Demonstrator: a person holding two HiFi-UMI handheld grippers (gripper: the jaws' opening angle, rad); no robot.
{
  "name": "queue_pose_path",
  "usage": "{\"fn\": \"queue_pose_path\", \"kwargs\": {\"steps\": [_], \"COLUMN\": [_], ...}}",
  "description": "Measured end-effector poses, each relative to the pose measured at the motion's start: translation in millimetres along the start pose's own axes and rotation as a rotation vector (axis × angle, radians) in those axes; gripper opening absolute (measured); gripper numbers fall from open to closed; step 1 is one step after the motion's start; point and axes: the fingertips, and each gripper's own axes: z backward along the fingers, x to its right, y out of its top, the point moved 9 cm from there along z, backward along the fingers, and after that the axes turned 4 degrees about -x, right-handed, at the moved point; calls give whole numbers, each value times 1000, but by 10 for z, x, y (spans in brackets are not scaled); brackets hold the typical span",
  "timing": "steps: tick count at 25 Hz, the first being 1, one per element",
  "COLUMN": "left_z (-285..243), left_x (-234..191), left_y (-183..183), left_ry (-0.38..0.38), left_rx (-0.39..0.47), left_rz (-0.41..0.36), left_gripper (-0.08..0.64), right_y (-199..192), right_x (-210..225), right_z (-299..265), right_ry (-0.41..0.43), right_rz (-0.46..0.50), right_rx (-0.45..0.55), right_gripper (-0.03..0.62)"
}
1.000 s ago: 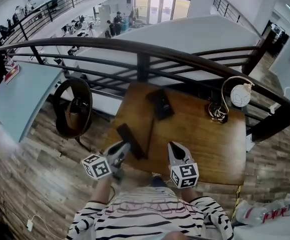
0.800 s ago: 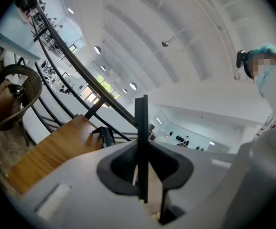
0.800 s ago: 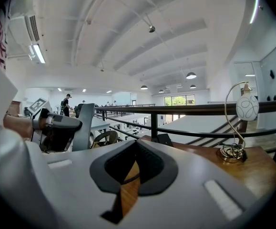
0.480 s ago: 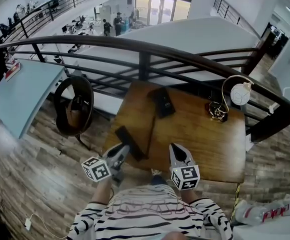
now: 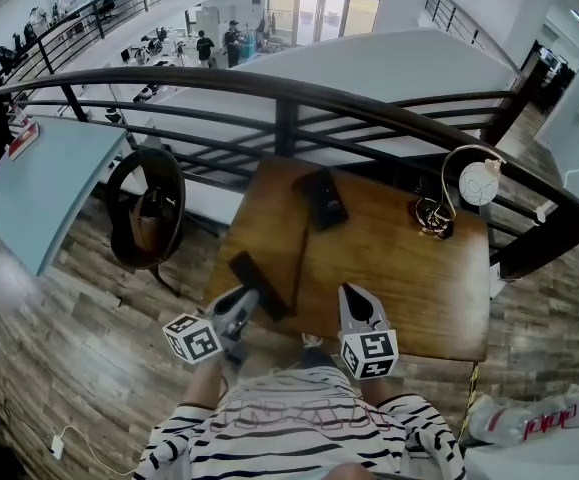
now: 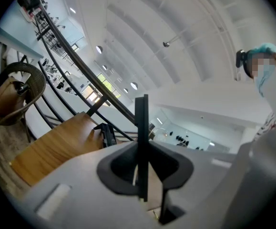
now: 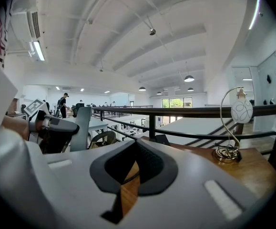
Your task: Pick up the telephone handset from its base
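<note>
The black telephone handset is off its base and hangs over the wooden table's near left edge, with my left gripper shut on it. In the left gripper view the handset stands edge-on between the jaws. The black base lies at the table's far side, apart from the handset, and shows as the base beyond the jaws. My right gripper is shut on nothing above the table's near edge, its jaws together.
The wooden table stands against a dark curved railing with an open drop behind it. A lamp with a round white shade stands at the table's far right. A round dark chair sits on the floor at the left.
Both grippers have drawn slightly back toward me, the handset coming with the left one. Over the last half second they kept still.
</note>
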Motion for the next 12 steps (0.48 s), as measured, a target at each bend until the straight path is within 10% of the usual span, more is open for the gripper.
{"fn": "queue_pose_path", "kwargs": {"steps": [12], "left_z": [-94], "left_x": [23], "left_y": [-19], "left_ry": [1], "left_rx": [-3], "left_rz": [7], "left_gripper": [67], "right_y": [22], "right_x": [65], "right_z": [6], "right_ry": [5], "right_rz": [12], "right_rx": [-1], "right_gripper": [0]}}
